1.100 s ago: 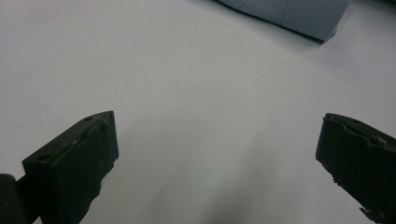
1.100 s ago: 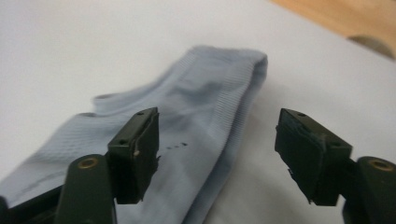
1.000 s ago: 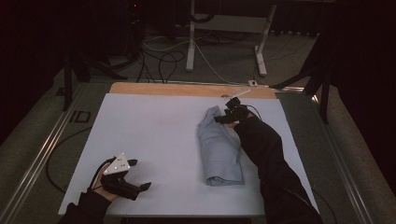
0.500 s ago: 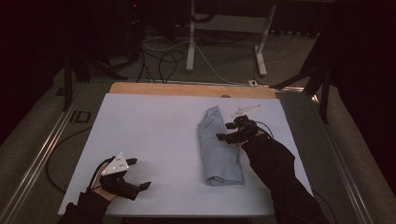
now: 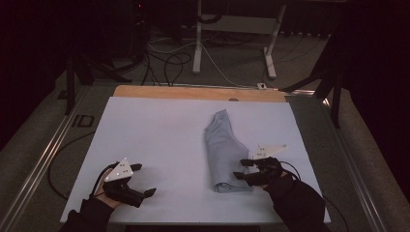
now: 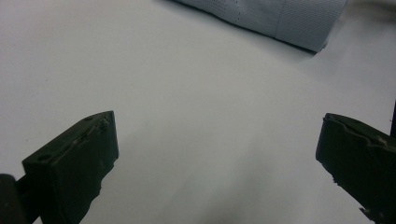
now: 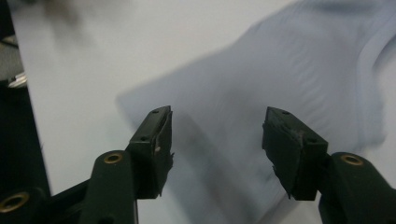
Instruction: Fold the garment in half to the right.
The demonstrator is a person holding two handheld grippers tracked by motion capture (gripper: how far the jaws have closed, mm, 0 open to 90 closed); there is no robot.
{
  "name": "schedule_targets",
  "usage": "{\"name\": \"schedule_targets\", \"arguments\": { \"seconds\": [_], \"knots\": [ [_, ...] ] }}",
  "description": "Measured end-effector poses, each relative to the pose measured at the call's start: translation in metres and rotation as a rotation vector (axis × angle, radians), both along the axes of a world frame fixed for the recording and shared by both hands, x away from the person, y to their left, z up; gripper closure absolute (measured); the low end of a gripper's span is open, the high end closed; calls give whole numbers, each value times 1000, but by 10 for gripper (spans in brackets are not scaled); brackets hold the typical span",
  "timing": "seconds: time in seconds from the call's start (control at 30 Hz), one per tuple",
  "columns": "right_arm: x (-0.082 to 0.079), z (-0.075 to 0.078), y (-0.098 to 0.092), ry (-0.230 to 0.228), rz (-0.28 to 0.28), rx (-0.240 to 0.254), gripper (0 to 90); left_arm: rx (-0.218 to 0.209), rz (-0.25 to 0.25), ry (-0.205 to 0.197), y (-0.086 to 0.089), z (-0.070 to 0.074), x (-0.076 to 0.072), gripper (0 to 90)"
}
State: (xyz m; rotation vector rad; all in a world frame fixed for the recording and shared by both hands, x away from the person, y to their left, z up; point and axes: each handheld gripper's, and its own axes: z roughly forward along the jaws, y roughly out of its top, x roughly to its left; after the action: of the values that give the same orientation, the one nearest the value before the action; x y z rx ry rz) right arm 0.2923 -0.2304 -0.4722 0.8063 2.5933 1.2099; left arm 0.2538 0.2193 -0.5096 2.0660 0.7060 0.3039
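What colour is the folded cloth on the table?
Pale blue-grey, plain; the folded cloth shows best in the high view.

I am in a dark room that looks like a lab or test room. My counter has a plain white top with a strip of wood at the far edge. Metal rails run along its sides. Black and white cables lie loose on the grey floor behind it. The white legs of another table stand there too, and dark stand legs at the right. Nothing here looks homey.
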Motion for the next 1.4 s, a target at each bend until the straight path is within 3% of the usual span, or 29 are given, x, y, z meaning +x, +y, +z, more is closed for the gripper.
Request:
{"name": "schedule_targets", "arguments": {
  "seconds": [0.17, 0.37, 0.47, 0.6, 0.67, 0.77, 0.9, 1.1, 1.4],
  "knots": [
    [-19, -19, -6, 21, 9, -58, 428, -1, -2, 6, 0, -1, 1, 6],
    [-22, -38, -7, 13, -24, -174, 457, -1, -4, 5, -1, -1, 0, 6],
    [-23, -42, -6, -6, -31, -217, 541, 0, -3, 6, 0, -1, 0, 6],
    [-24, -39, -6, -39, -33, -262, 785, -2, -1, 9, -1, -2, 1, 6],
    [-25, -36, -9, -48, -44, -259, 863, 2, -6, 6, -1, -1, 1, 6],
    [-29, -30, -13, -70, -40, -246, 871, -4, -1, 6, -1, -1, 1, 6],
    [-35, -26, -24, -67, -66, -200, 871, -1, -1, 6, 0, -1, 1, 6],
    [-40, -32, -39, -35, -93, -178, 871, -4, 3, 7, 0, -1, 2, 6],
    [-36, -52, -42, 13, -94, -195, 870, -2, 0, 7, 0, -1, 2, 6]
  ]
}}
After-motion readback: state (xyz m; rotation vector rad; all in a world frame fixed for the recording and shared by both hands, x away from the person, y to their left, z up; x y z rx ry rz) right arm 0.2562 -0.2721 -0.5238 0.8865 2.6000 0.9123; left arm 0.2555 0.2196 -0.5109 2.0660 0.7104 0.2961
